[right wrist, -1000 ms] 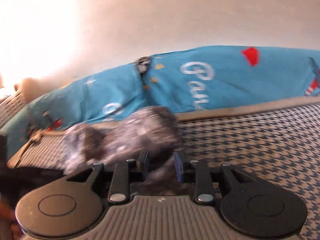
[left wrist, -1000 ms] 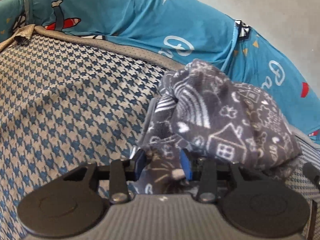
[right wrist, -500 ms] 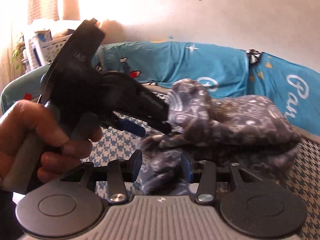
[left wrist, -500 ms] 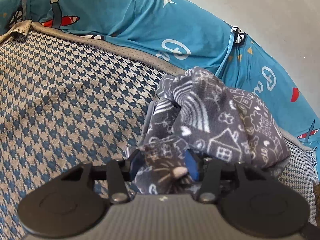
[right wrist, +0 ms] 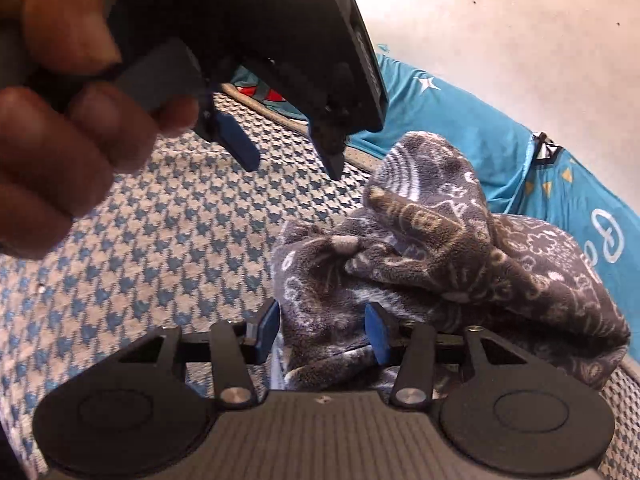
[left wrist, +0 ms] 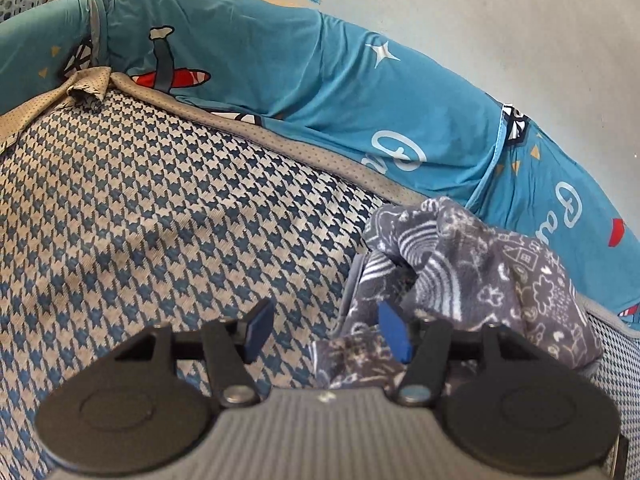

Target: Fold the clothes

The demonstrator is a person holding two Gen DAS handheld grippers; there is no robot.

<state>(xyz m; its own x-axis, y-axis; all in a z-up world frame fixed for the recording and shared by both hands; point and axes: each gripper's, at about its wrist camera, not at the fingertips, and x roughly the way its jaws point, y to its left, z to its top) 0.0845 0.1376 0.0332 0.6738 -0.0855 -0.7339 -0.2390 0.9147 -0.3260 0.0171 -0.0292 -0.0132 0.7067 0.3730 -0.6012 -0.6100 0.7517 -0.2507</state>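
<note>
Right now the houndstooth bed cover [left wrist: 168, 216] fills most of both views, with a blue printed bolster [left wrist: 320, 92] along its far edge from nine o'clock round to three. On it, close to that bolster, sits the grey fleece garment [right wrist: 460, 264], bunched in a crumpled heap with white doodle print, nowhere near flat yet.

Judging by the heap, the step in hand is getting hold of an edge so the cloth can be spread before any fold. To do it well, the right claw [right wrist: 322, 330] should bite a single layer at the hem rather than a thick wad, then pull outward and low across the bed so the bundle unrolls instead of lifting whole. The other claw ought to take a matching edge well apart from the first.

In the right wrist view the garment's near flap lies between the blue pads at six o'clock, the bulk rising toward two o'clock; the jaws are closing on it, though the left pad does not look pressed against the cloth. In the left wrist view the left claw [left wrist: 326, 330] has its jaws opening and grips nothing: the garment lies at four o'clock, its near corner just inside the right-hand pad, with only bed cover beside the other.
</note>
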